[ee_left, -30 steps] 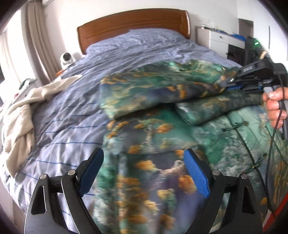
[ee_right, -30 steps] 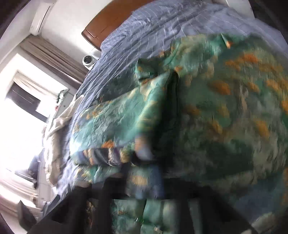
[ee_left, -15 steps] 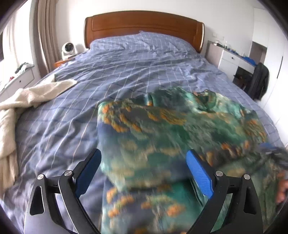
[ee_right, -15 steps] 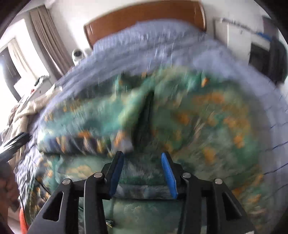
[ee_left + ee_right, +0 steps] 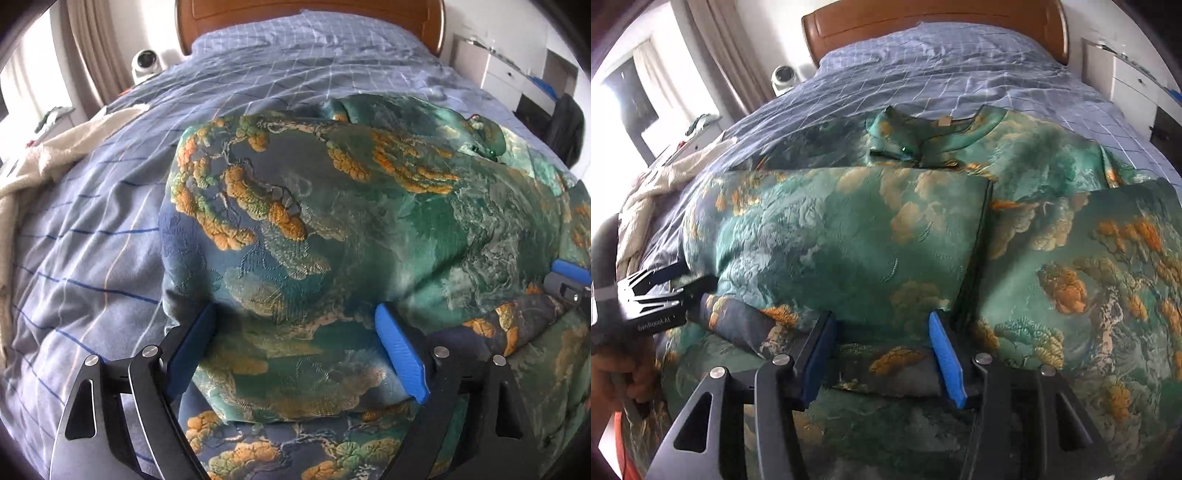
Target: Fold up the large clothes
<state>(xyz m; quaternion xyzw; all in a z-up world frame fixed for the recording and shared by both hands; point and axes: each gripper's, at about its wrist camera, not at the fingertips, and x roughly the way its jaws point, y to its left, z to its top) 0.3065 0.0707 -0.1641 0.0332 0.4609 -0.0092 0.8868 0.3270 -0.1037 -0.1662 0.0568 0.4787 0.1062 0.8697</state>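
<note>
Blue checked bedding (image 5: 280,62) carries the green brocade garment (image 5: 332,229), one panel folded over; left tool (image 5: 295,350) gapes around the fold's edge. Right view: garment (image 5: 849,236) collar toward headboard, right tool (image 5: 882,354) parted, straddling fabric

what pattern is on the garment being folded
Green-teal brocade garment with orange-gold pine clusters and cloud swirls, on navy patches; clearest in the left wrist view.
</note>
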